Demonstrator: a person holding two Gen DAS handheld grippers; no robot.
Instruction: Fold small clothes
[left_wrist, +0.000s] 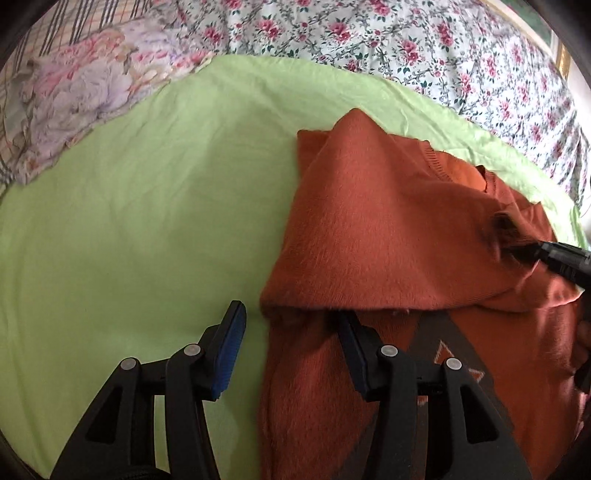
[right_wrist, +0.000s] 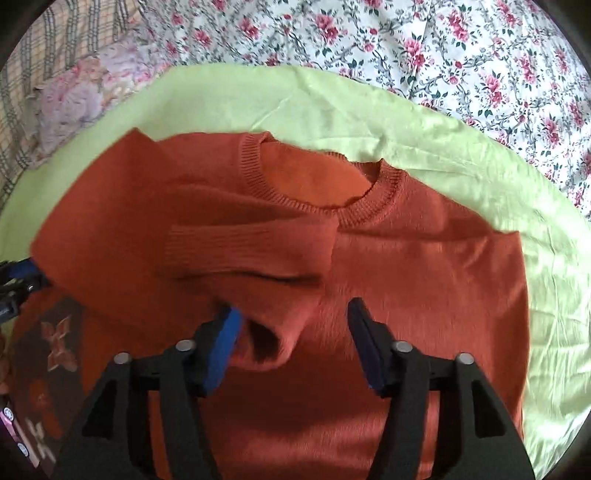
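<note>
A rust-orange knit sweater (right_wrist: 406, 258) lies on a light green sheet (right_wrist: 480, 155), neck opening (right_wrist: 317, 173) away from me. Its left sleeve (right_wrist: 251, 243) is folded across the chest, ribbed cuff showing. In the left wrist view the sweater (left_wrist: 388, 229) fills the right half, the folded side raised in a peak. My left gripper (left_wrist: 291, 314) is open at the sweater's left edge, its right finger under the folded layer. My right gripper (right_wrist: 291, 317) is open over the chest, a fold of knit bunched between its fingers. The right gripper (left_wrist: 561, 258) also shows at the far right of the left wrist view.
The green sheet (left_wrist: 129, 221) lies on a flowered bedspread (left_wrist: 406, 48). A crumpled pale pink and lilac cloth (left_wrist: 85, 99) sits at the back left. A dark patterned patch (right_wrist: 55, 339) shows on the sweater's lower left.
</note>
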